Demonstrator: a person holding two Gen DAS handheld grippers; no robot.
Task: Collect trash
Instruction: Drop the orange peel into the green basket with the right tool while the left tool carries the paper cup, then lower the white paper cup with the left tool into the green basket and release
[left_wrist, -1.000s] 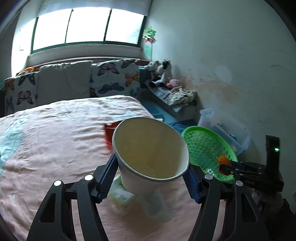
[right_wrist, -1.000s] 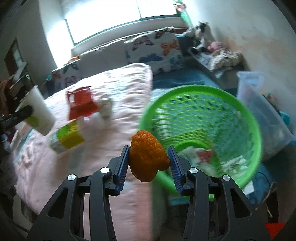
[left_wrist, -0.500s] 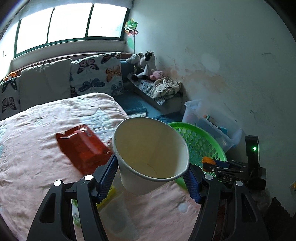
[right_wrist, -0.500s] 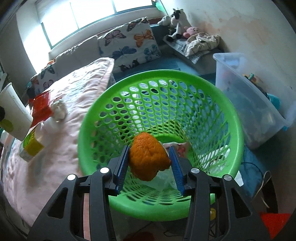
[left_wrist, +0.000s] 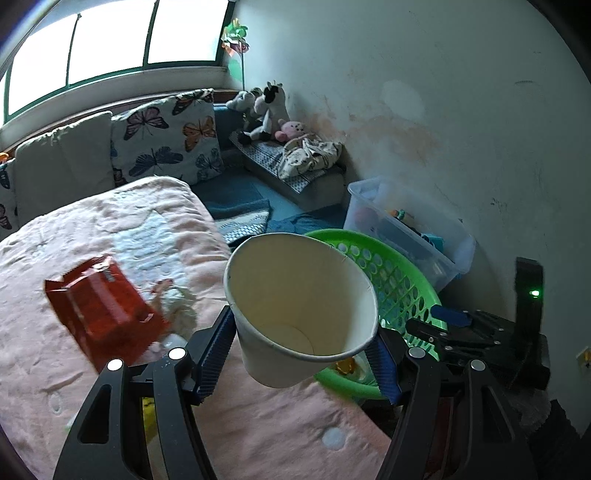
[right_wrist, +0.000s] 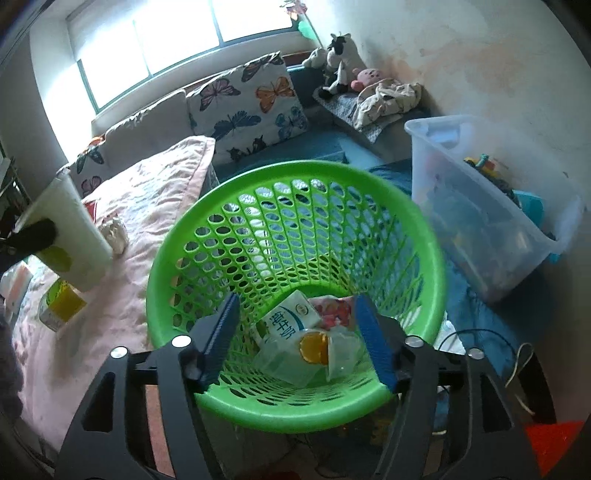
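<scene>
Orange peel lay in green basket below empty, spread right tool; left tool clamped paper cup.

Looking like a home bedroom: pink blanket covering a bed, butterfly pillows leaning under the window, plush toys sitting by the wall, toy bin standing on the floor.

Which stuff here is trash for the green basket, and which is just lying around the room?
Trash job: paper cup in left tongs; red wrapper; orange peel, milk carton, green basket; right tongs open.

Lying about: butterfly pillow, stuffed toys, clear bin.
</scene>
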